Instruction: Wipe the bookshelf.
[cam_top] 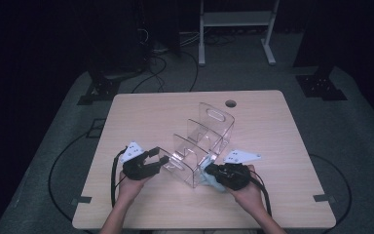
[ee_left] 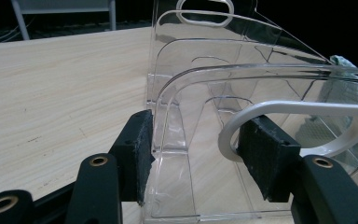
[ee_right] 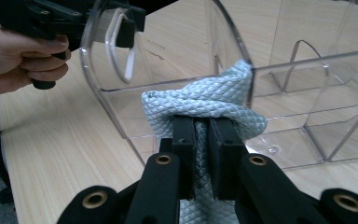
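A clear plastic organizer [cam_top: 209,131] with several compartments stands mid-table. My left gripper [cam_top: 161,156] holds its near end wall. In the left gripper view [ee_left: 200,154], one pad presses the wall's outer corner and the other sits at the white-rimmed handle hole [ee_left: 303,109]. My right gripper [cam_top: 209,170] is shut on a pale blue-grey quilted cloth [ee_right: 200,102]. In the right gripper view [ee_right: 202,135], the bunched cloth presses against the organizer's side wall [ee_right: 307,93]. The left gripper [ee_right: 121,23] and its hand [ee_right: 23,51] show beyond, at the handle.
The wooden table [cam_top: 272,126] has a round cable hole [cam_top: 230,103] near its far edge. Bare wood lies left, right and behind the organizer. Beyond the table stand a white frame [cam_top: 236,29], cables and dark stands on the floor.
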The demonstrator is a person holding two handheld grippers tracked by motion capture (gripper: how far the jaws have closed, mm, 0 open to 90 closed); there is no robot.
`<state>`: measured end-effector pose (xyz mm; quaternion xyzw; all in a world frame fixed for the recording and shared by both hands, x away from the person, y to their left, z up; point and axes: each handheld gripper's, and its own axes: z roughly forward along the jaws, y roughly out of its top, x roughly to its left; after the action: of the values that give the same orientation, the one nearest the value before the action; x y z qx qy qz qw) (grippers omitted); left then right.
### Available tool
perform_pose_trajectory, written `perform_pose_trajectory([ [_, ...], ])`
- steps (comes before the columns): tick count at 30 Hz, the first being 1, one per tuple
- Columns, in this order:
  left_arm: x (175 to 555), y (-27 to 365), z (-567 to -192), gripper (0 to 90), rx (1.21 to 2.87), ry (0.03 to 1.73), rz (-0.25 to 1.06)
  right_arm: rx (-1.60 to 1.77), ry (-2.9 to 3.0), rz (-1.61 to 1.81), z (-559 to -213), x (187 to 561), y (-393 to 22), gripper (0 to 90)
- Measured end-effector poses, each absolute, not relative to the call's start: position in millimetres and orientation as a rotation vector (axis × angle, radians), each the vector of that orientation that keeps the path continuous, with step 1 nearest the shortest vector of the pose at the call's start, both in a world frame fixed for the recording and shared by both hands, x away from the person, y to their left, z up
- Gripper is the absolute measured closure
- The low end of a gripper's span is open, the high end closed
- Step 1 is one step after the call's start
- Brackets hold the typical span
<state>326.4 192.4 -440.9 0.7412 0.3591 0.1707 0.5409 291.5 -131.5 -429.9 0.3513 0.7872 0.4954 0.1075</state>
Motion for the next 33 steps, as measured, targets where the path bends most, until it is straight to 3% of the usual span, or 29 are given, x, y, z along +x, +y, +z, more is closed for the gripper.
perform_pose_trajectory([
  [5, 326.4, 194.2, -440.5, 44.8, 1.766, 0.854, 0.409, 0.928, 2.395, 1.477, -429.2, 274.3, -112.9, 81.9],
  [14, 323.3, 192.4, -439.8, 45.5, 1.811, 0.781, 0.398, 0.994, 2.361, 1.478, -431.2, 287.4, -126.8, 81.9],
  [18, 322.3, 190.3, -440.7, 49.2, 1.822, 0.727, 0.365, 1.04, 2.312, 1.454, -430.2, 297.8, -137.9, 81.9],
  [26, 320.8, 181.9, -439.9, 65.5, 1.855, 0.699, 0.343, 1.119, 2.26, 1.421, -426.9, 308.4, -157.1, 82.0],
  [33, 319.2, 181.4, -440.1, 69.3, 1.863, 0.688, 0.346, 1.095, 2.266, 1.424, -419.3, 295.6, -153.6, 82.0],
])
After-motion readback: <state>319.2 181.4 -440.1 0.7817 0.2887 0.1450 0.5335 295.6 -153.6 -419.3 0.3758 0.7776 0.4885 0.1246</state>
